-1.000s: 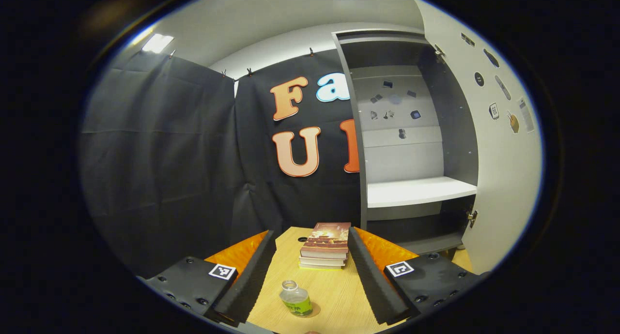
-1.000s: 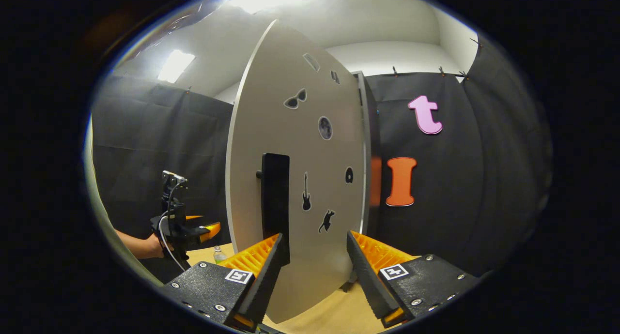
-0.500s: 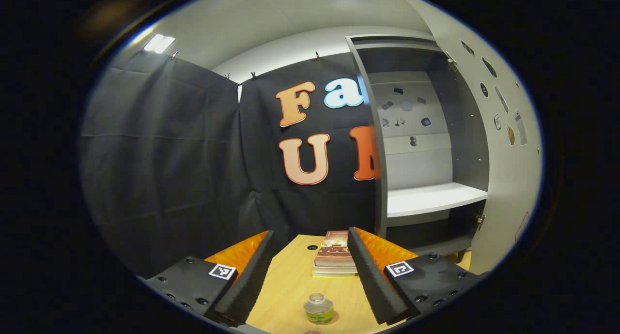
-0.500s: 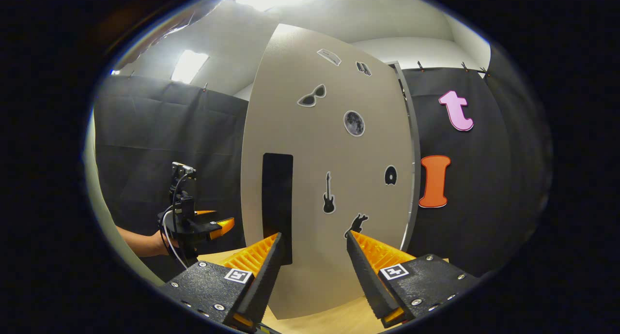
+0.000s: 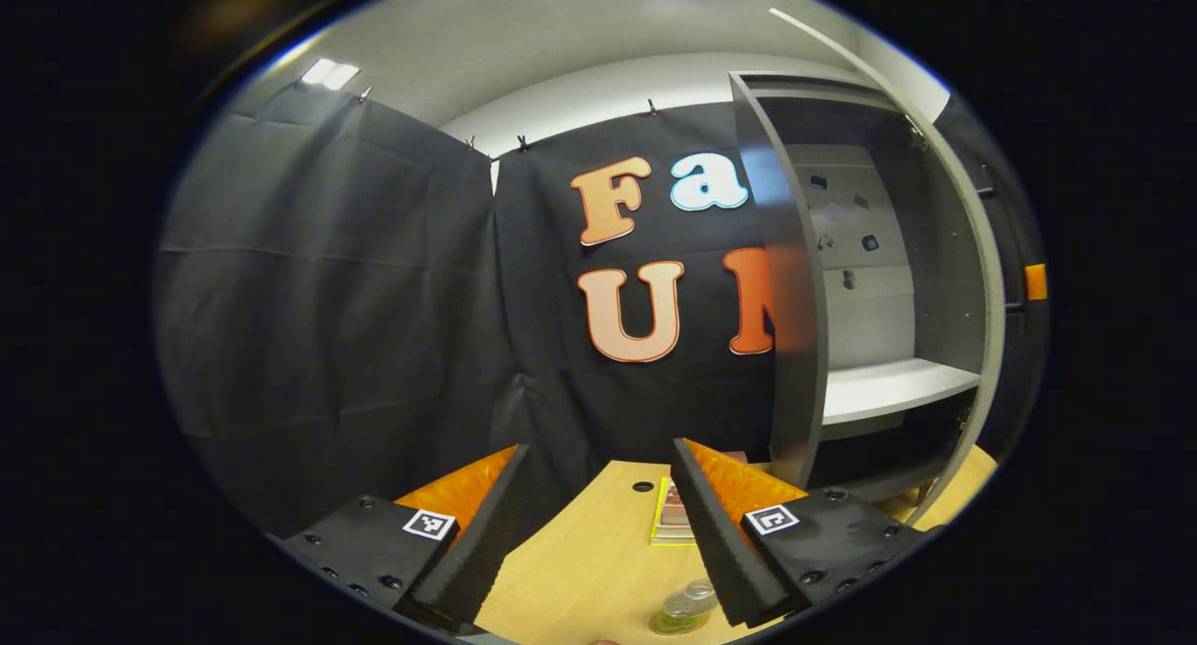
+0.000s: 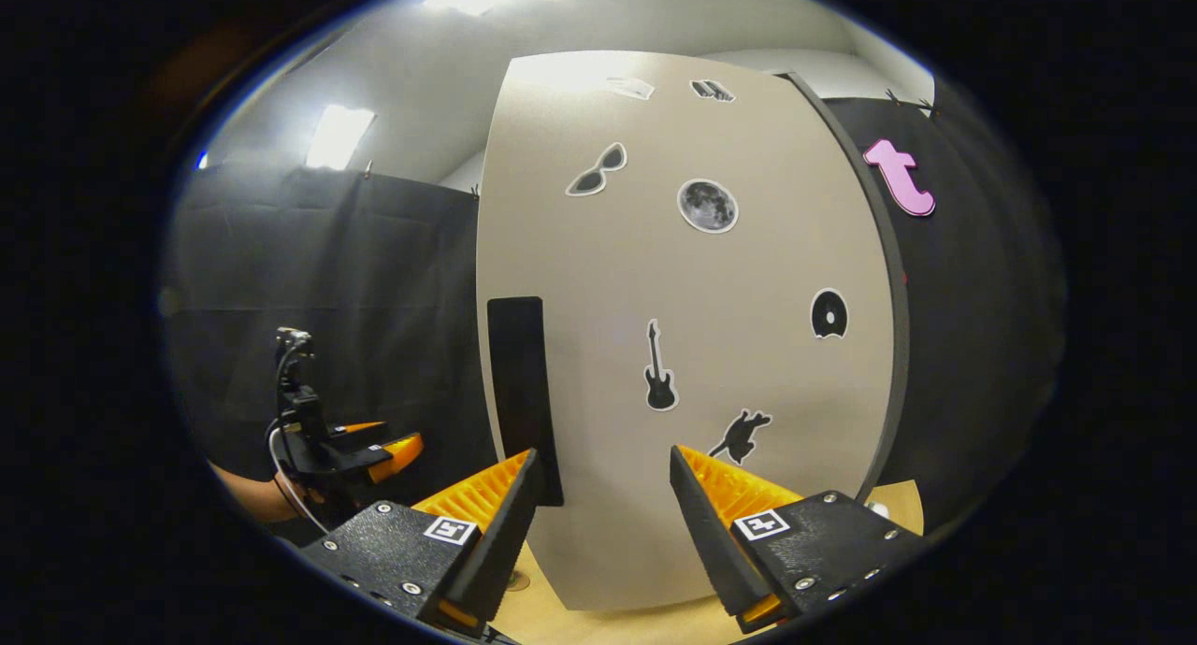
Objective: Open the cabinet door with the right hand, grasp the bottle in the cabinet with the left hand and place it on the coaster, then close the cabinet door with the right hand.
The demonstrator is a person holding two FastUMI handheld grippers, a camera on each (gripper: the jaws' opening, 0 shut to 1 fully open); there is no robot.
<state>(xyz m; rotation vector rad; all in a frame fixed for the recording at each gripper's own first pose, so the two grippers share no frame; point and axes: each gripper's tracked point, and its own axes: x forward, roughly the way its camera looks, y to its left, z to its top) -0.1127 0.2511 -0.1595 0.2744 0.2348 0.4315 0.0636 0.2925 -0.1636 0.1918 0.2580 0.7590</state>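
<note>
In your left gripper view, the left gripper hangs with jaws open and empty above the light wooden tabletop. The small clear plastic bottle with a green label stands upright there, half hidden behind a finger; its label is unreadable. In your right gripper view, the right gripper, jaws open, faces the pale sticker-covered cabinet door, beside its black handle.

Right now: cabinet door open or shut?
Partly open: the left gripper view shows the cabinet door edge-on, with the shelf inside exposed.
</note>
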